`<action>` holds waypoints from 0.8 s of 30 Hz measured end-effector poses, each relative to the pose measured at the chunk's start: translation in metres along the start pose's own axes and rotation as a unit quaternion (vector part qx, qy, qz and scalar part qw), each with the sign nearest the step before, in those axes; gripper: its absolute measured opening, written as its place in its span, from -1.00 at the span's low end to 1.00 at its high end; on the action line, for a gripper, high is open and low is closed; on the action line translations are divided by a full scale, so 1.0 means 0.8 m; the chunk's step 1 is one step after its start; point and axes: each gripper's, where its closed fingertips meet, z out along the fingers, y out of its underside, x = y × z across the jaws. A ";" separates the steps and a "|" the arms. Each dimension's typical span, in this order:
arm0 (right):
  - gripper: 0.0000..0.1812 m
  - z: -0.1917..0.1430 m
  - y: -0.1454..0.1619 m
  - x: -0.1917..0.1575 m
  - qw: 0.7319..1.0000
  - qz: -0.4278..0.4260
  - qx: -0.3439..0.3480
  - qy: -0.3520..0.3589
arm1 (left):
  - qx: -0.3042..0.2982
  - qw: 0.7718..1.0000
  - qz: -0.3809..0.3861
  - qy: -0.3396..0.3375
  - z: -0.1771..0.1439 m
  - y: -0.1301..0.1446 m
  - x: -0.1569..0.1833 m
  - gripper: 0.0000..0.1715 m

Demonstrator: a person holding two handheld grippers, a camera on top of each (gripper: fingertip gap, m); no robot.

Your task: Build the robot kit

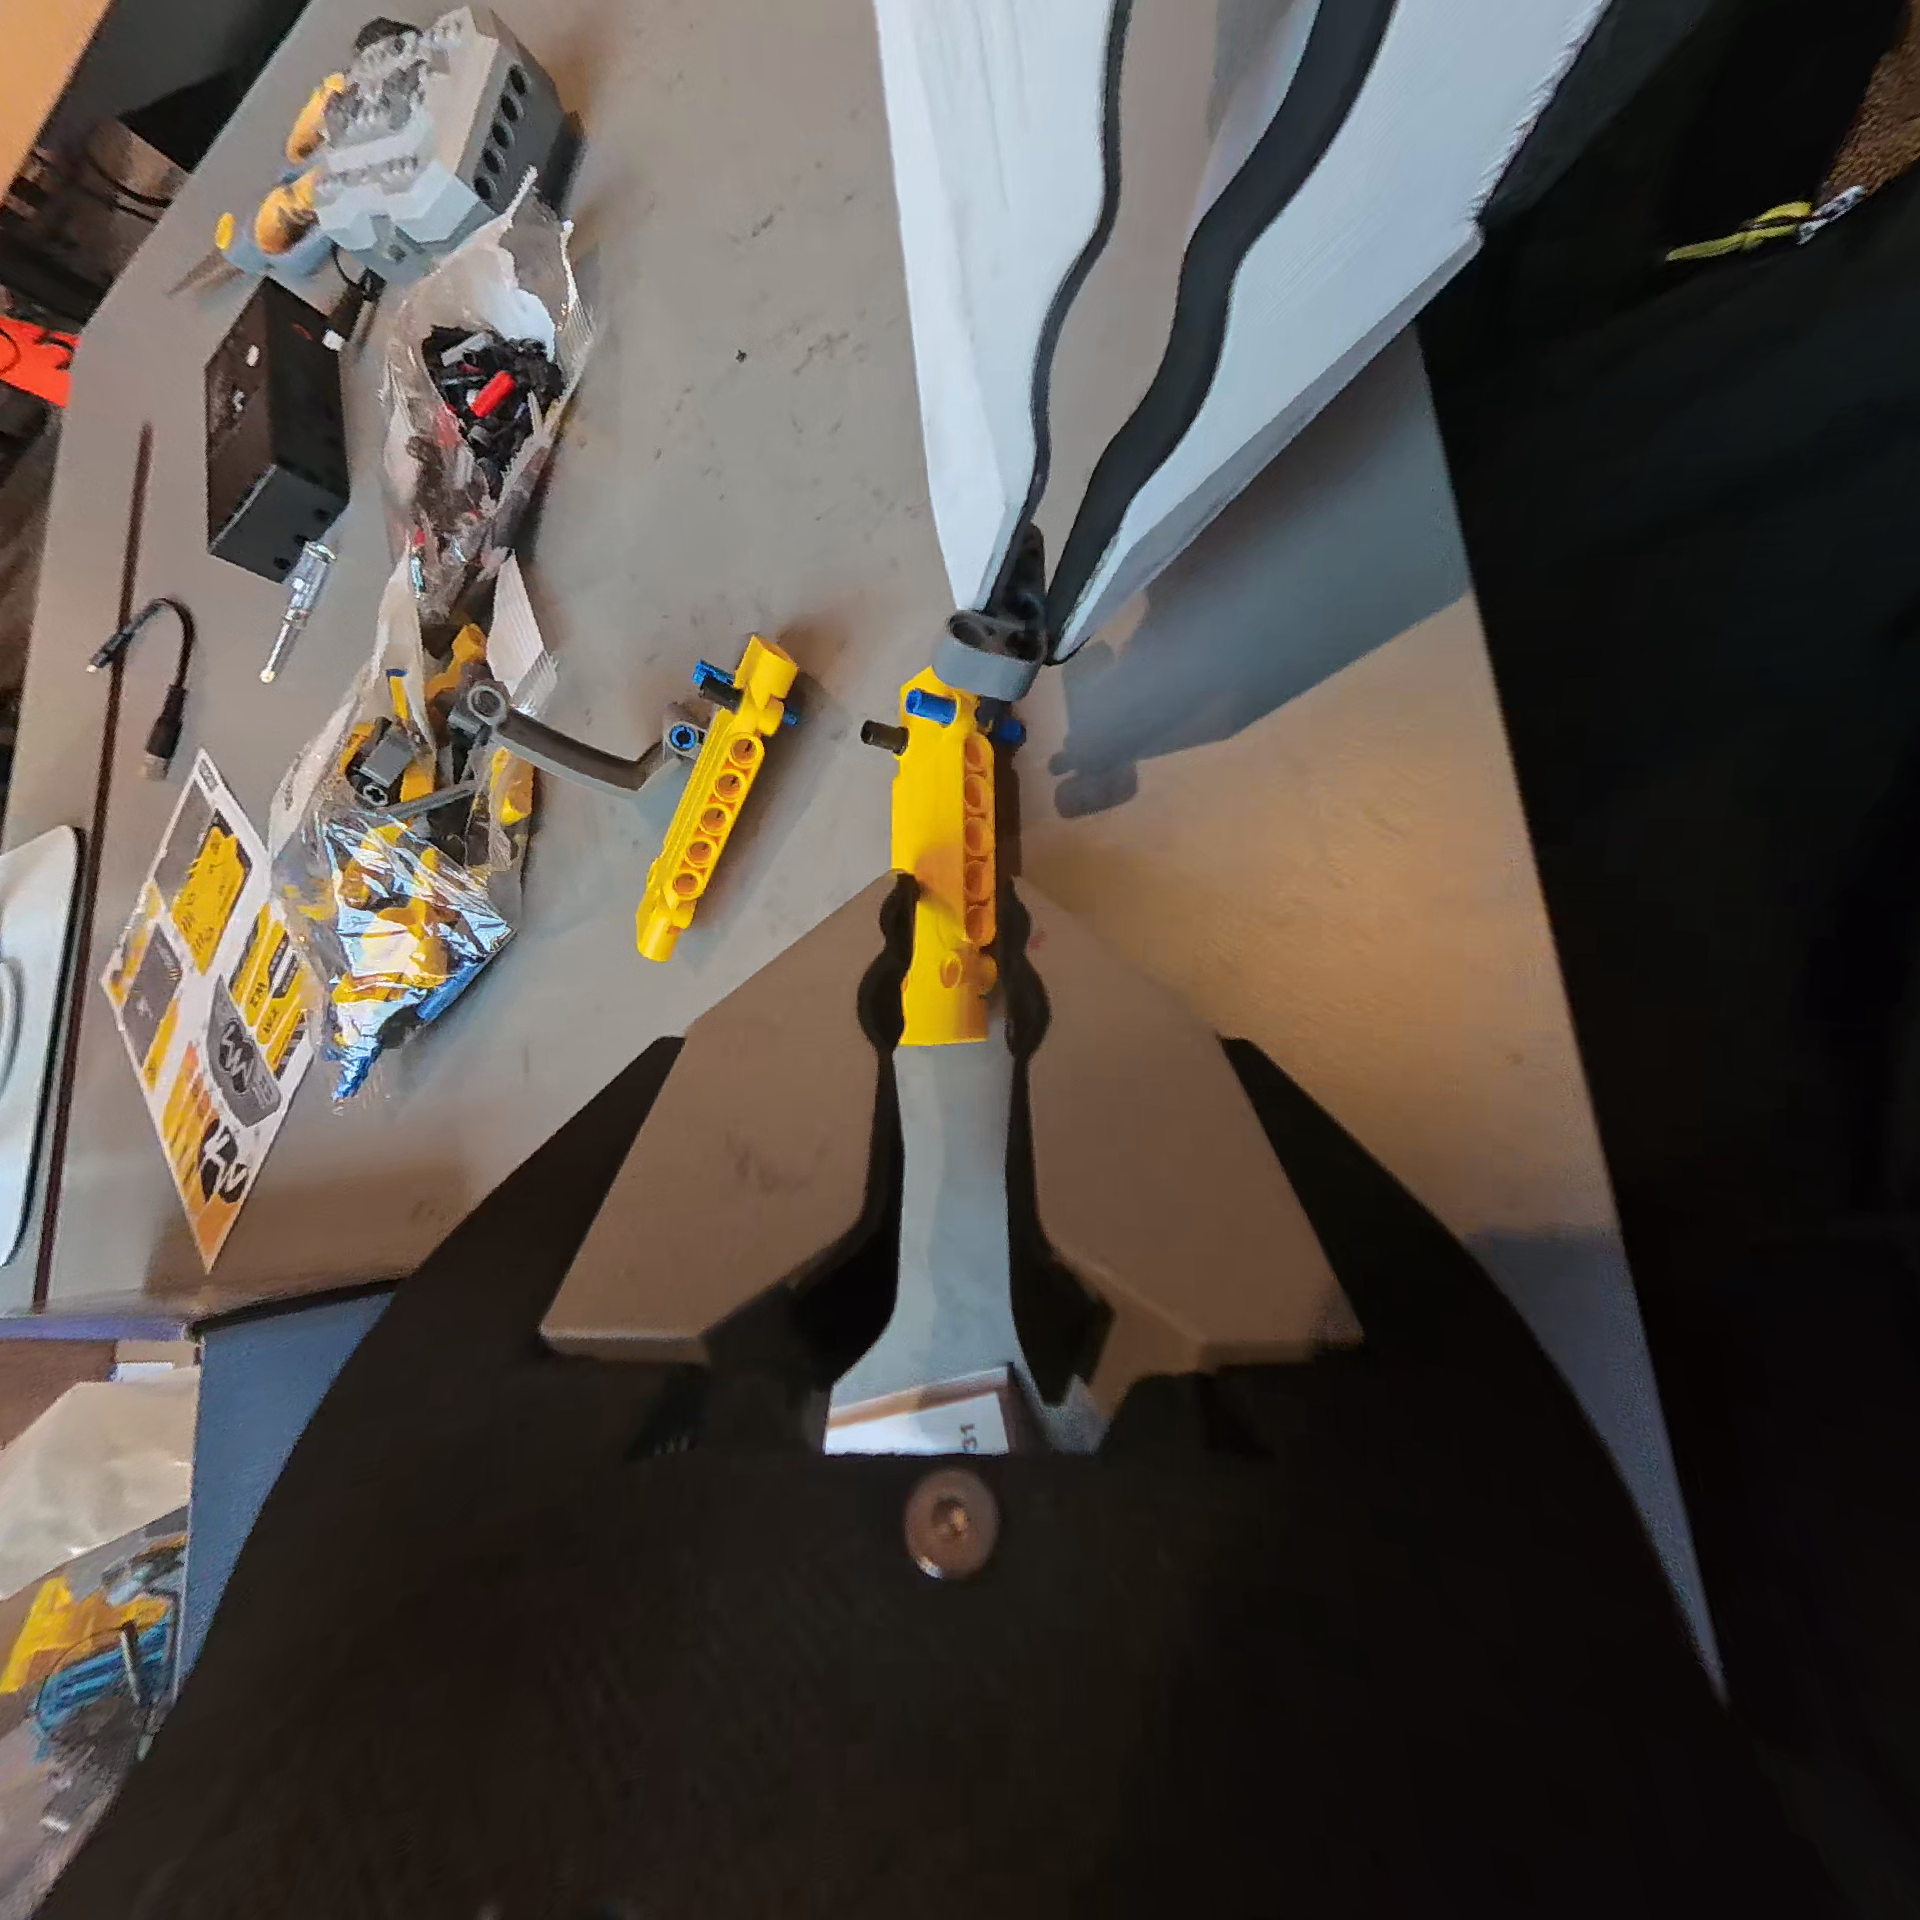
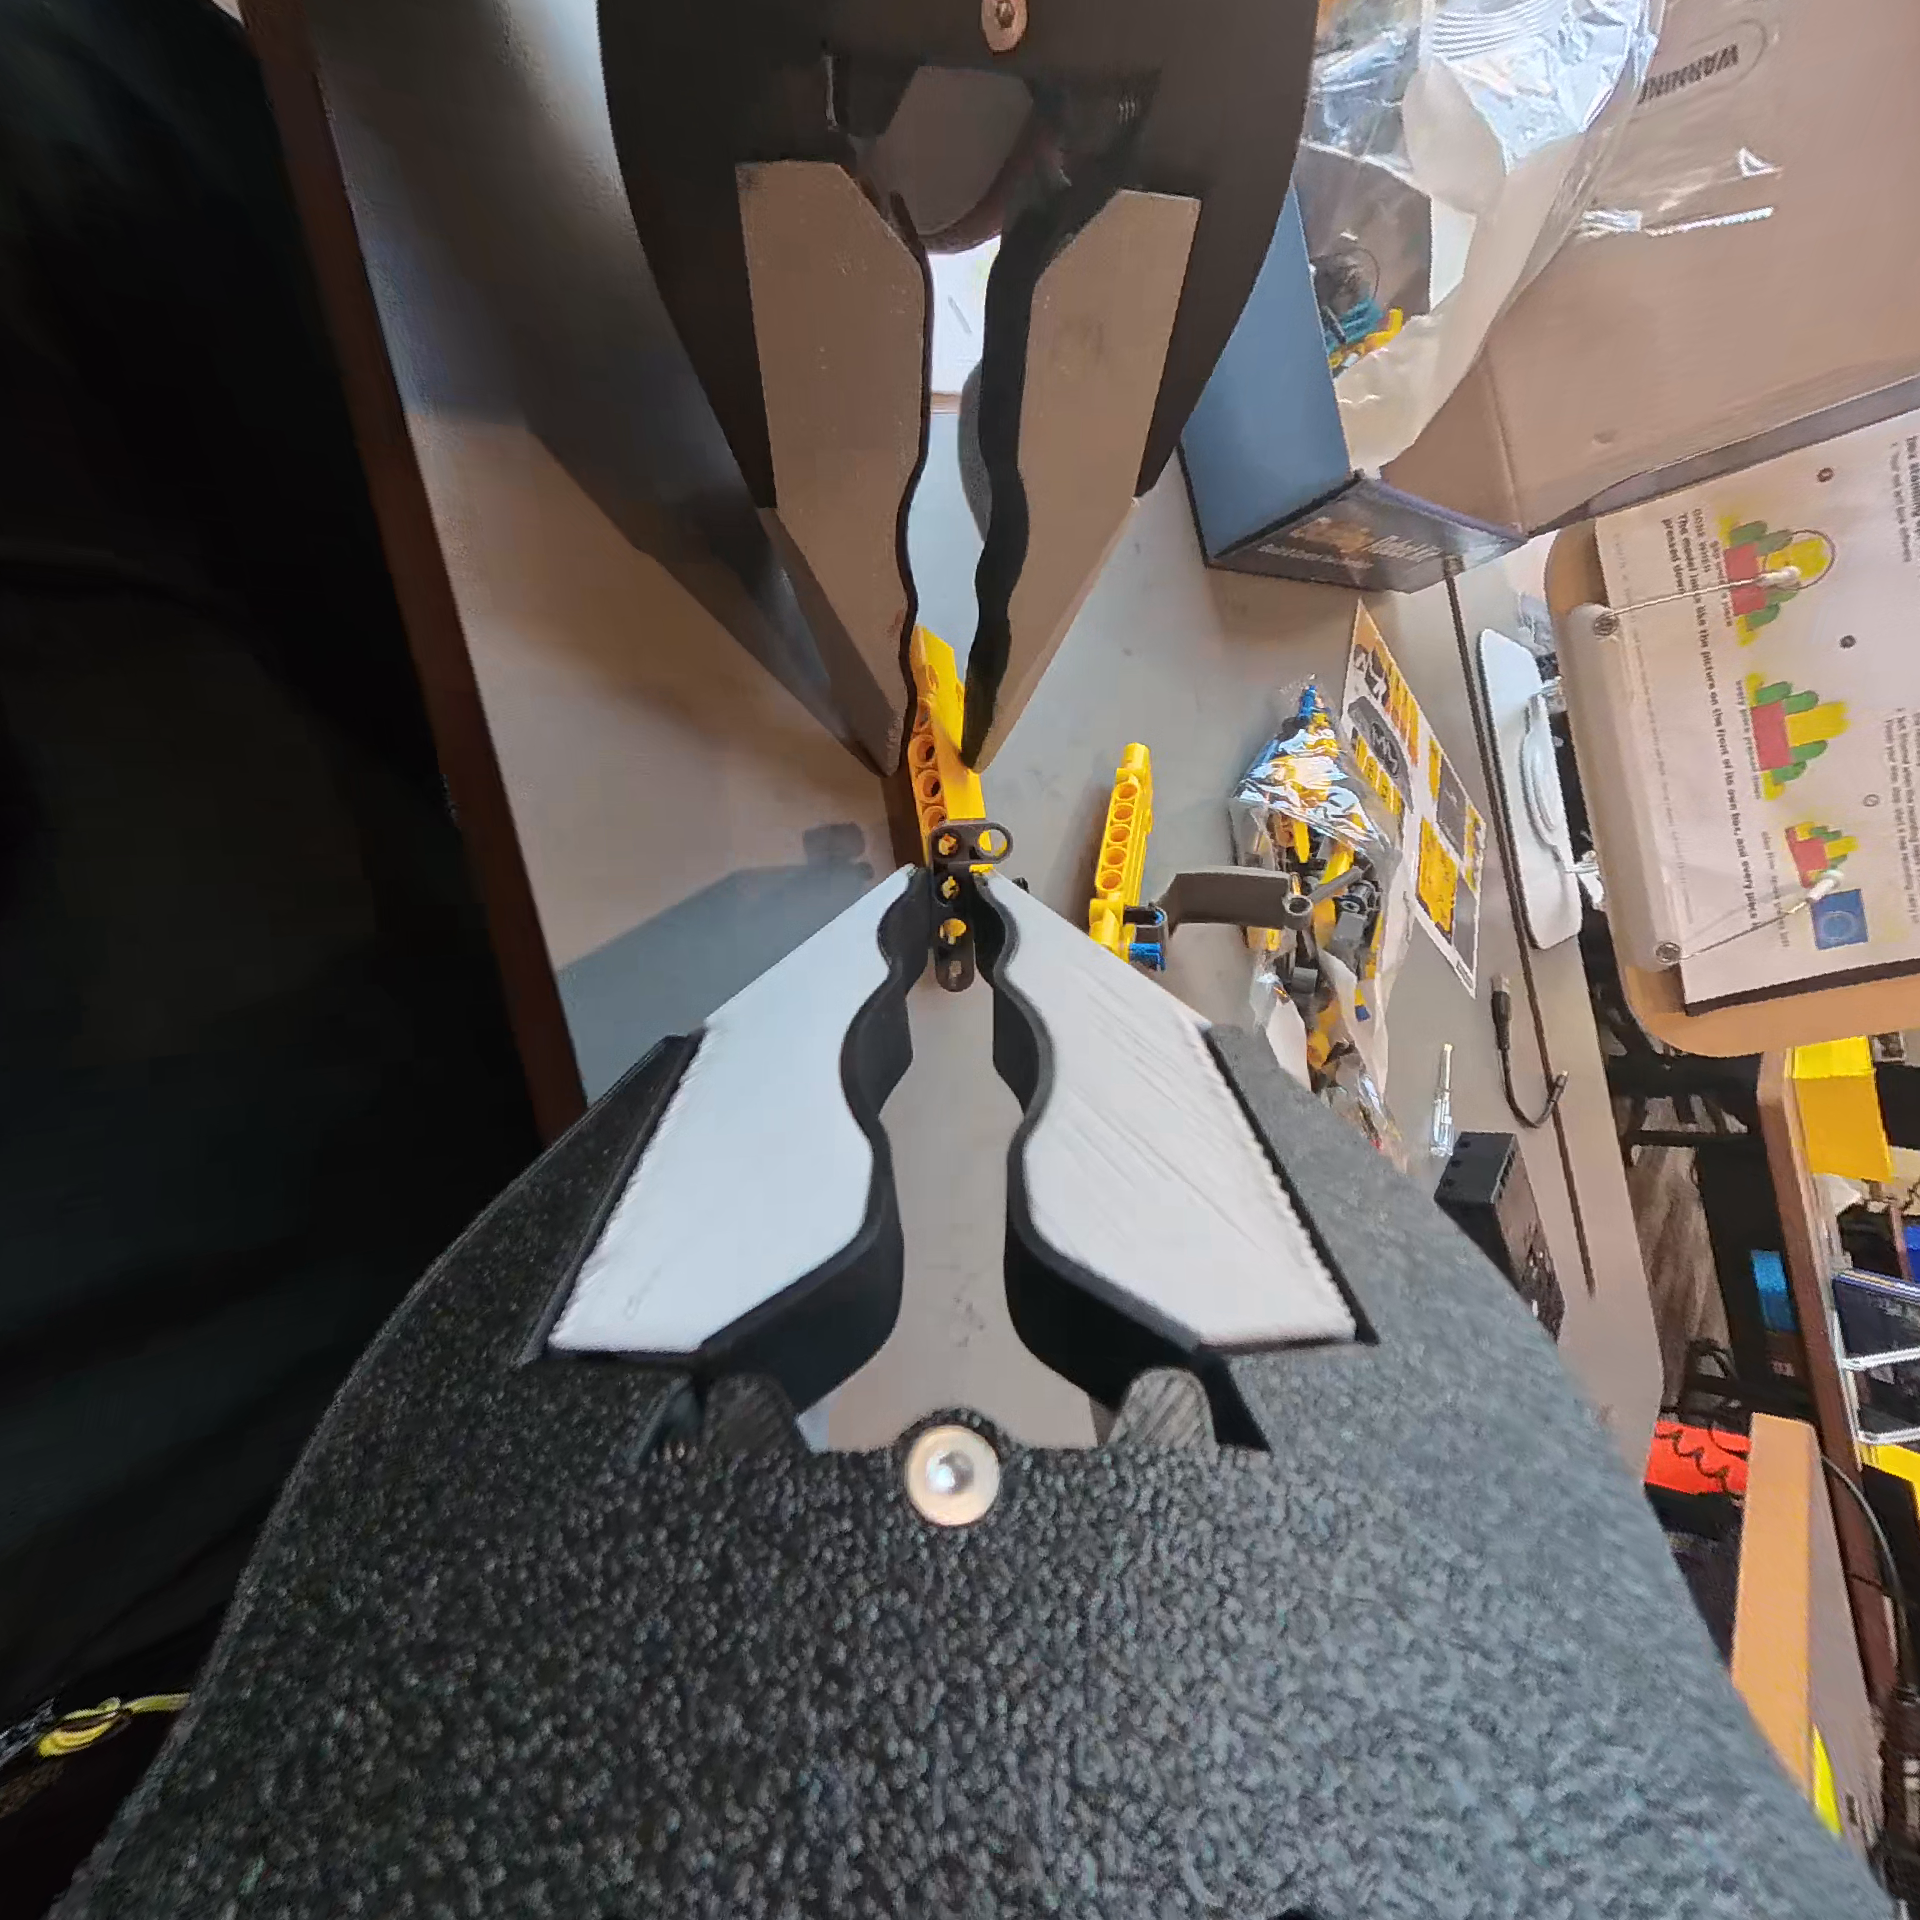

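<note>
The left gripper (image 1: 951,940) pinches the near end of a yellow beam (image 1: 943,831), its dark fingers pressed against both sides. Just beyond the beam's far end, the right gripper (image 2: 951,940) clamps a small dark grey connector (image 2: 961,873), whose looped end touches the beam's tip beside a blue pin (image 1: 928,707). To the left of the held beam, well clear of both tools, a second yellow beam (image 1: 712,805) with a grey bent arm (image 1: 566,753) lies on the grey table (image 1: 727,312). Farther left sit bags of parts (image 1: 416,904) and a sticker sheet (image 1: 208,987).
</note>
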 end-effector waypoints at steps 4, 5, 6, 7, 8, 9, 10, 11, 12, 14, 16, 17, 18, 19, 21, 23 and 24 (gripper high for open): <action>-0.91 0.000 0.005 0.005 1.000 0.006 -0.002 0.008 | -0.005 0.999 -0.031 0.009 -0.001 0.000 -0.002 -0.87; -0.91 -0.001 0.004 0.006 1.000 0.008 0.003 0.010 | -0.005 0.999 -0.045 0.013 -0.003 0.000 -0.002 -0.88; -0.91 -0.004 0.001 0.008 1.000 0.010 0.010 0.011 | -0.003 0.998 -0.059 0.019 -0.006 0.001 -0.001 -0.89; -0.91 -0.006 -0.001 0.010 1.000 0.013 0.016 0.013 | -0.001 0.997 -0.073 0.029 -0.009 0.000 0.001 -0.90; -0.91 -0.008 -0.003 0.012 1.000 0.017 0.022 0.014 | 0.003 0.995 -0.090 0.034 -0.014 -0.002 0.001 -0.93; -0.91 -0.010 -0.005 0.014 0.999 0.023 0.027 0.015 | 0.007 0.994 -0.102 0.038 -0.019 -0.003 0.001 -0.94; -0.91 -0.012 -0.007 0.017 0.999 0.030 0.032 0.016 | 0.012 0.992 -0.118 0.041 -0.024 -0.004 0.001 -0.94; -0.91 -0.014 -0.008 0.019 0.998 0.037 0.038 0.017 | 0.017 0.990 -0.134 0.046 -0.029 -0.004 0.000 -0.94; -0.91 -0.016 -0.010 0.021 0.998 0.044 0.043 0.016 | 0.023 0.987 -0.153 0.051 -0.033 -0.004 0.000 -0.94; -0.91 -0.021 -0.013 0.023 0.997 0.060 0.053 0.013 | 0.048 0.976 -0.199 0.079 -0.041 -0.010 0.002 -0.94; -0.91 -0.025 -0.016 0.024 0.995 0.079 0.063 0.004 | 0.075 0.957 -0.255 0.119 -0.047 -0.016 0.006 -0.94; -0.91 -0.027 -0.017 0.024 0.994 0.091 0.066 -0.002 | 0.084 0.947 -0.278 0.136 -0.048 -0.016 0.007 -0.95; -0.91 -0.028 -0.017 0.024 0.992 0.106 0.070 -0.009 | 0.086 0.940 -0.294 0.147 -0.047 -0.014 0.009 -0.95; -0.91 -0.029 -0.016 0.025 0.990 0.122 0.073 -0.016 | 0.083 0.938 -0.301 0.151 -0.045 -0.011 0.012 -0.95; -0.91 -0.030 -0.013 0.027 0.984 0.159 0.077 -0.034 | 0.076 0.939 -0.299 0.150 -0.040 -0.005 0.017 -0.95; -0.91 -0.026 -0.007 0.026 0.974 0.203 0.074 -0.062 | 0.068 0.940 -0.298 0.155 -0.035 -0.002 0.023 -0.95; -0.91 -0.023 -0.003 0.026 0.970 0.222 0.070 -0.071 | 0.072 0.939 -0.300 0.155 -0.034 -0.003 0.022 -0.95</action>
